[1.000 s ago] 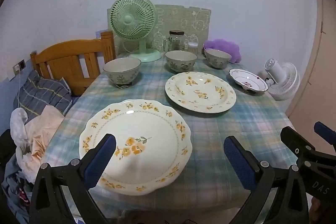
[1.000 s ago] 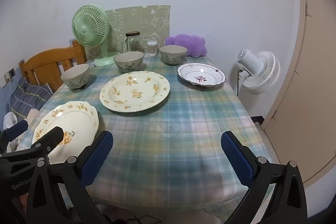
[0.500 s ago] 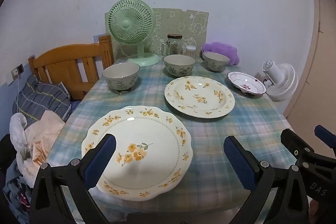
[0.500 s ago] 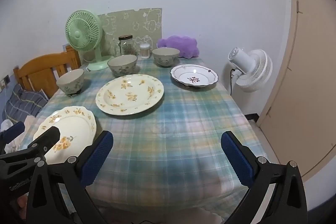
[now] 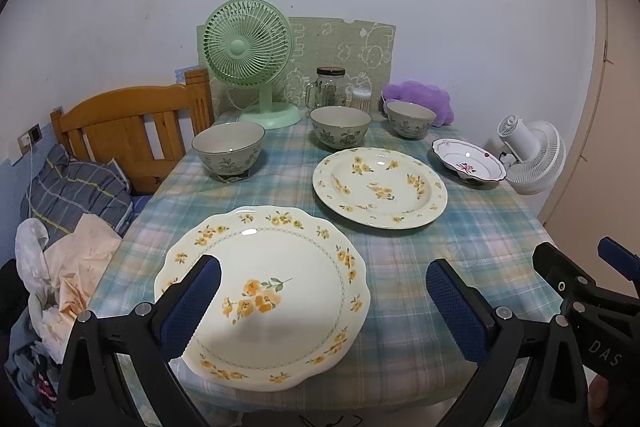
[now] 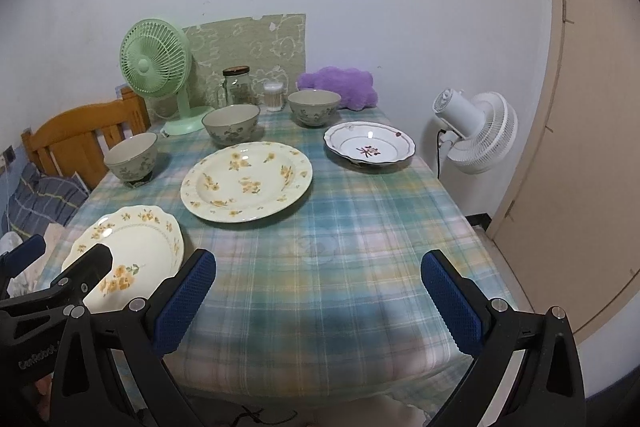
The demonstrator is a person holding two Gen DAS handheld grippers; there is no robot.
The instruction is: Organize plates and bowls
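Both grippers are hanging wide open and holding nothing. The left gripper is hovering over the scalloped plate at the table's near edge; the right gripper is facing bare cloth. Only the left view is showing clothes at 9 o'clock — possibly laundry. Three bowls — one at 12 o'clock — are standing behind the round plate; the red-flowered dish is sitting at 2 o'clock.
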